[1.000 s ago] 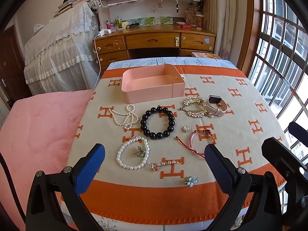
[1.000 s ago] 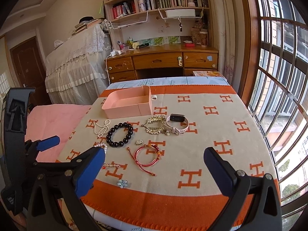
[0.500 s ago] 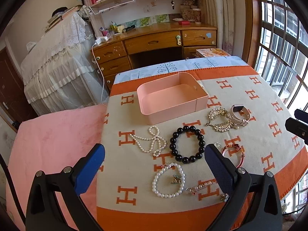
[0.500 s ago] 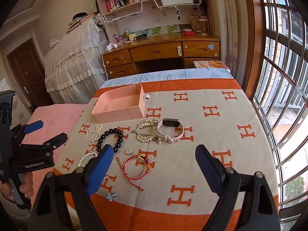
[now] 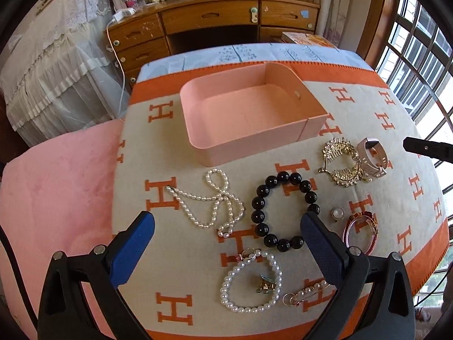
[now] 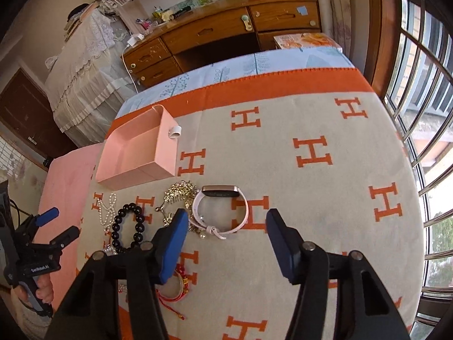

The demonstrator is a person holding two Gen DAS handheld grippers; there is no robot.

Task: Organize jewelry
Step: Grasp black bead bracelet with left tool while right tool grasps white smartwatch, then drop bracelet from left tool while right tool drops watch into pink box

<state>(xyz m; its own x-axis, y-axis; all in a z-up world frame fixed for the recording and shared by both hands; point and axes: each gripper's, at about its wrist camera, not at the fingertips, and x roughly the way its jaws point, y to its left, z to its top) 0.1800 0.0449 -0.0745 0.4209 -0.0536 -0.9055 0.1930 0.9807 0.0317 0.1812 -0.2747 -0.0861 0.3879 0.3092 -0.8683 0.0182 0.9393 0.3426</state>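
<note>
An empty pink box (image 5: 249,110) sits on the orange-and-beige blanket, also in the right wrist view (image 6: 138,150). Before it lie a pearl strand (image 5: 212,204), a black bead bracelet (image 5: 286,209), a gold hair comb (image 5: 341,163), a pink watch (image 5: 372,157), a ring (image 5: 337,214), a pink bangle (image 5: 361,233), a pearl bracelet (image 5: 252,282) and a gold clip (image 5: 307,294). My left gripper (image 5: 226,240) is open above the pearl strand and black bracelet. My right gripper (image 6: 226,238) is open just above the watch (image 6: 220,209).
A wooden desk (image 5: 212,19) with drawers stands behind the table. A lace-covered piece of furniture (image 5: 51,56) is at the left and a pink cushion (image 5: 56,187) lies beside the blanket. Barred windows (image 6: 424,113) line the right side.
Both grippers have moved forward and down over the jewelry. The right gripper's jaws have narrowed somewhat and now sit over the watch.
</note>
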